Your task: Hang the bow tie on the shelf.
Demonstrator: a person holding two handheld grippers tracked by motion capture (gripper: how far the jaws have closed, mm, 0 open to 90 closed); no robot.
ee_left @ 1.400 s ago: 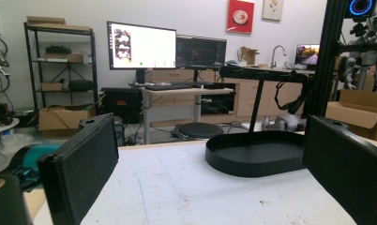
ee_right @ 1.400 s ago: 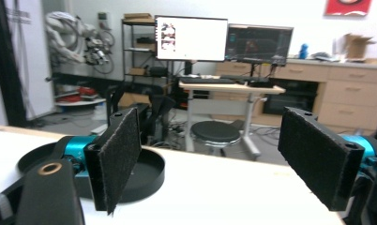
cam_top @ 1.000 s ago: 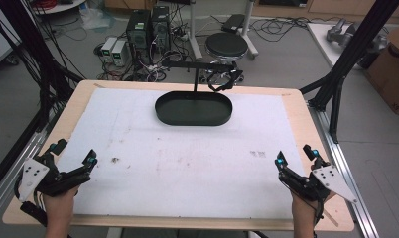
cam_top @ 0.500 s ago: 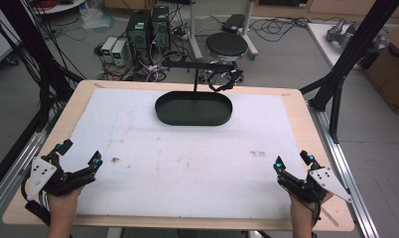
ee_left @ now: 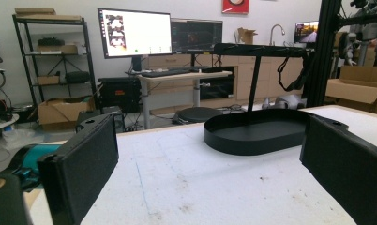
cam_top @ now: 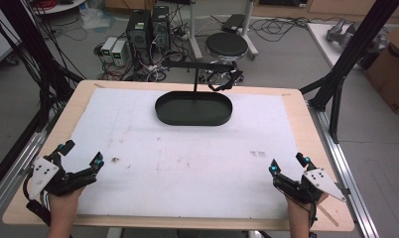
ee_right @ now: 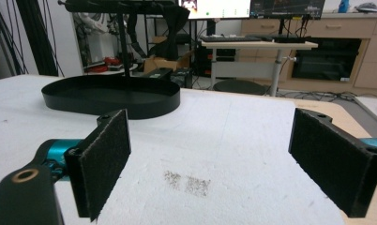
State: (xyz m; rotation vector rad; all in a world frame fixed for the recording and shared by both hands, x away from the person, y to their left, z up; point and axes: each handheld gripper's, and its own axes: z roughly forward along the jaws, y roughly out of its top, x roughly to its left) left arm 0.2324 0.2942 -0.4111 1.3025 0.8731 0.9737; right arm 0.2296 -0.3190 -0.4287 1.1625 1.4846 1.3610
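The left gripper (cam_top: 82, 154) rests near the front left corner of the table (cam_top: 297, 101), held by the person's left hand (cam_top: 63, 206). Its two black jaws stand wide apart and nothing is between them. The right gripper (cam_top: 289, 165) is near the front right corner, held by the right hand (cam_top: 299, 215), and its jaws are also spread wide with nothing between them.

A white sheet (cam_top: 187, 158) covers most of the wooden table top. It has small dark marks, one group just in front of the right gripper (ee_right: 189, 182). At the far side of the table, about in the middle, stands a black oval tray (cam_top: 193, 107). It looks empty. A thin black post (cam_top: 194, 79) rises at its far edge and carries a horizontal black bar (cam_top: 197, 64), with dark straps hanging from the right end.

Between both grippers and the tray the sheet is free.

Behind the table, on the floor, are computer towers (cam_top: 148, 27), cables and a round black stool (cam_top: 226, 45). A cardboard box (cam_top: 391, 69) stands at the right. In the left gripper view, monitors (ee_left: 135, 33) on a desk are seen far behind.
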